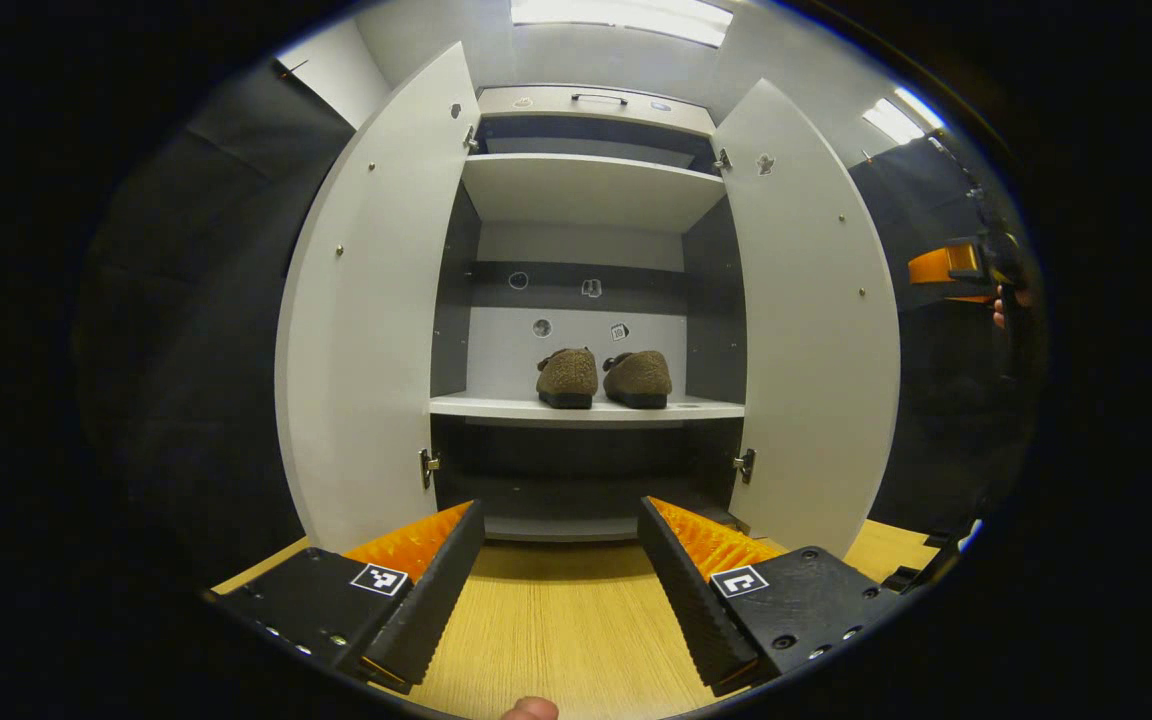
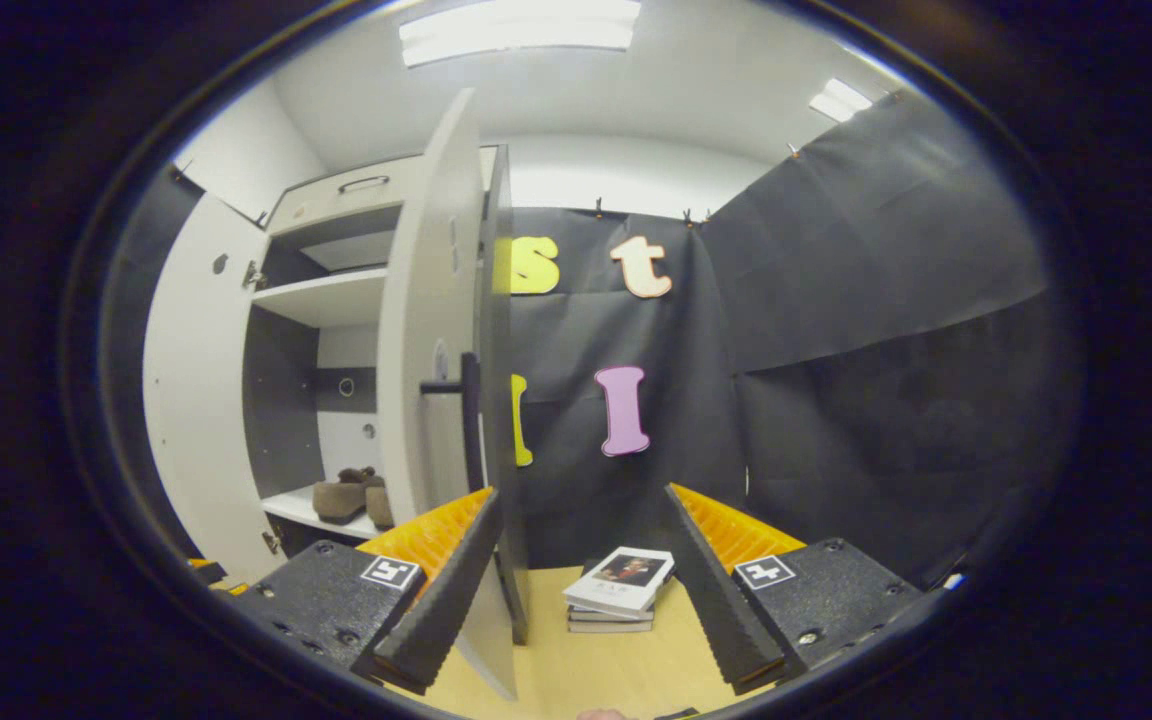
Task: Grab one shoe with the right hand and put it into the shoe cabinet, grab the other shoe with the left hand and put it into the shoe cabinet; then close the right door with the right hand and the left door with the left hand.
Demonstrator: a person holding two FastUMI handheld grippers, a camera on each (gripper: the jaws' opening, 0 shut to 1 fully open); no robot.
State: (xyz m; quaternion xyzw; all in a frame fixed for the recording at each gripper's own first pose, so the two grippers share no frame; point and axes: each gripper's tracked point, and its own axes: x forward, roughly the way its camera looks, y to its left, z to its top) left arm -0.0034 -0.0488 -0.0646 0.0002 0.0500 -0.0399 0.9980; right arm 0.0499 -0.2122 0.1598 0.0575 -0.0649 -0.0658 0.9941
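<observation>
1. On the middle shelf (image 1: 496, 407) of the shoe cabinet (image 1: 591, 105), two brown shoes are sitting side by side: left shoe (image 1: 567, 376) and right shoe (image 1: 637, 378), touching or nearly so, toes facing outward. Both are looking soft and fuzzy, judged light and easily squashed; no further handling appears needed

2. Both doors are standing wide open. The remaining work is judged to be door closing

3. The right door (image 2: 426, 330) is hanging edge-on just beside the right claw (image 2: 578, 570), its dark handle (image 2: 466, 400) standing above the claw's left finger. The door is appearing as a stiff flat panel, judged to swing freely on hinges; pushing its outer face near the handle looks the best hold

4. The right claw is spread wide, pinching nothing. A stack of books (image 2: 619, 592) is lying on the table (image 2: 586, 680) between its fingers, farther off

5. The left claw (image 1: 561, 580) is likewise spread and empty, facing the cabinet squarely, well apart from the left door (image 1: 366, 300)
</observation>
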